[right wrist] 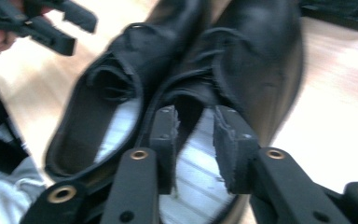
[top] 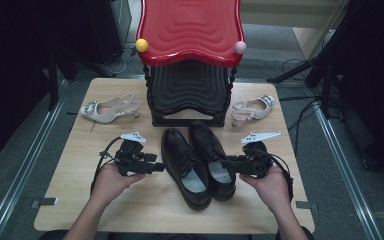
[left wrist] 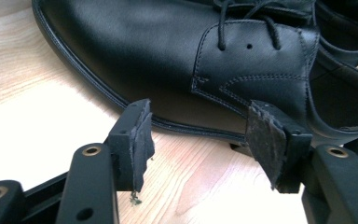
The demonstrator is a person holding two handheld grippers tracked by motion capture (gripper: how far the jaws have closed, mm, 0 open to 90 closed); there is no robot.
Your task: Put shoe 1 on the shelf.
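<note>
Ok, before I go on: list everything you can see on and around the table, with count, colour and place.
black lace-up shoes: two, black, side by side at the table's middle, toes toward the rack
left heeled sandal: one, pale beige with a jewelled buckle, far left of the table
right heeled sandal: one, pale beige with a jewelled buckle, far right of the table
shoe rack: one, red top shelf over black lower shelves, far edge of the table
knobs: two, one yellow and one pink, at the red shelf's front corners
table: one, light wood
left gripper: black, open, beside the left shoe
right gripper: black, jaws apart over the right shoe's opening
hands: two, at the near edge
</note>
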